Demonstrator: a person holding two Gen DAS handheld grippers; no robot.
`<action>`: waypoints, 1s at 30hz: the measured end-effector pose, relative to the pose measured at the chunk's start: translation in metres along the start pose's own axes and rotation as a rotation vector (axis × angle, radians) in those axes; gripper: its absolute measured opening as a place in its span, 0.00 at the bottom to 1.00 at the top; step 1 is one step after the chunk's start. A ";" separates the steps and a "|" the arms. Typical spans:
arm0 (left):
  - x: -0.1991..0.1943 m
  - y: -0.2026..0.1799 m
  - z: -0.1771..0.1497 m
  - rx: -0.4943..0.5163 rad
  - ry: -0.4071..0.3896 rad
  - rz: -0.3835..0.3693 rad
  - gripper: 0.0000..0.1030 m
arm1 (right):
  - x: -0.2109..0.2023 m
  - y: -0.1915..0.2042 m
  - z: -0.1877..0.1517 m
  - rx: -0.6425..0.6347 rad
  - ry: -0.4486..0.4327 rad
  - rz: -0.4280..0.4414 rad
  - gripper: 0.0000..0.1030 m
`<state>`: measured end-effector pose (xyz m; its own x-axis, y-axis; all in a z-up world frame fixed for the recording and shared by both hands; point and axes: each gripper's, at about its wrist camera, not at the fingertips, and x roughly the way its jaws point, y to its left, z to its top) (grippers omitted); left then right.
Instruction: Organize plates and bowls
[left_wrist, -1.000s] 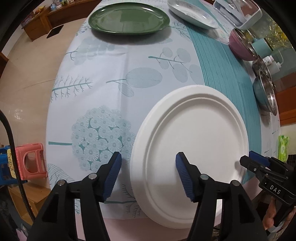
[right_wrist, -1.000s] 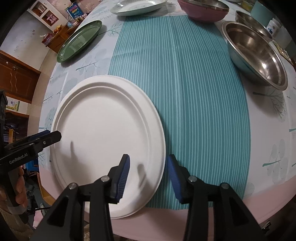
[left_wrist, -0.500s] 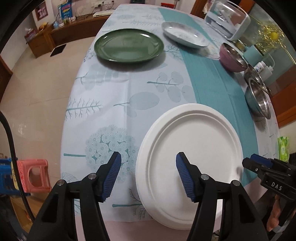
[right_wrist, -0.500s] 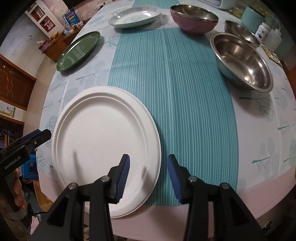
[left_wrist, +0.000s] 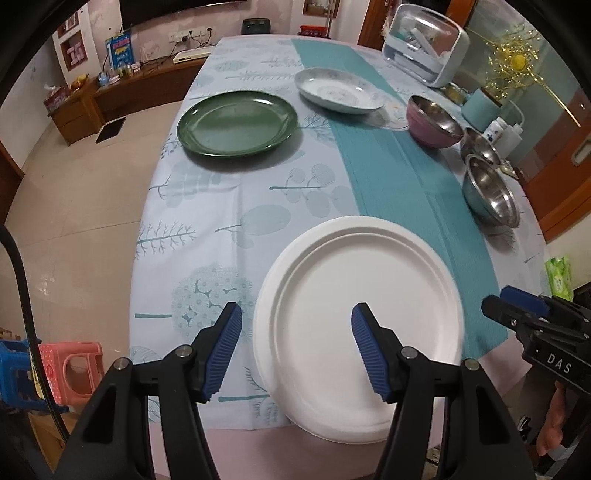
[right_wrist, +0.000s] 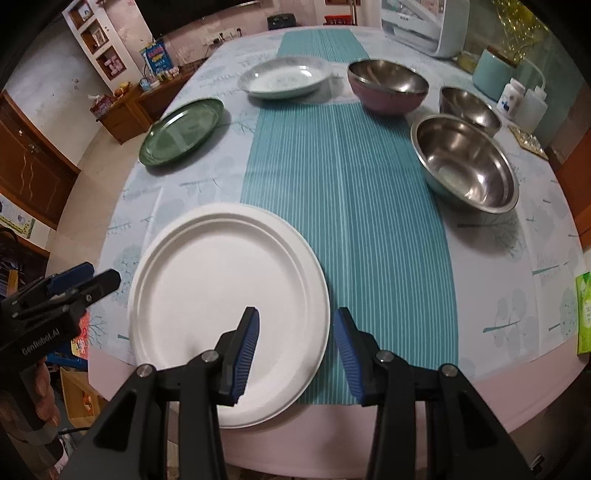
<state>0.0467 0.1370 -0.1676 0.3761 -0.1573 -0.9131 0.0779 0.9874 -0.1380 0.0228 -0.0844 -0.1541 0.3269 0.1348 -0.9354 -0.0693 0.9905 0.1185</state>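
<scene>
Both tools, left (left_wrist: 296, 345) and right (right_wrist: 295, 349), gape empty above the white plate (left_wrist: 360, 306); next, grip its rim for stacking.

Plates, three: one white plate (right_wrist: 229, 310) at lower left of the right wrist view, one green plate (right_wrist: 183, 131) at upper left, one pale patterned plate (right_wrist: 284, 77) at top centre. Bowls, three: one pink-sided bowl (right_wrist: 388, 86) at top, two plain steel, the large steel bowl (right_wrist: 465, 162) at right and the small steel bowl (right_wrist: 469, 105) above it. Bottles, two: white bottles (right_wrist: 524, 101), upper right. Grippers, two.
</scene>
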 end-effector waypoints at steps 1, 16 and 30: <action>-0.003 -0.001 -0.001 -0.005 -0.002 -0.003 0.59 | -0.003 0.000 0.001 -0.002 -0.011 0.003 0.41; -0.055 -0.025 -0.011 -0.137 -0.074 0.008 0.60 | -0.062 0.007 0.005 -0.221 -0.169 0.082 0.41; -0.107 -0.049 -0.033 -0.177 -0.159 0.062 0.70 | -0.088 -0.008 0.008 -0.304 -0.184 0.134 0.42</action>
<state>-0.0280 0.1060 -0.0759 0.5167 -0.0837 -0.8520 -0.1078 0.9809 -0.1617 0.0017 -0.1043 -0.0698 0.4576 0.2923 -0.8398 -0.3902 0.9147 0.1057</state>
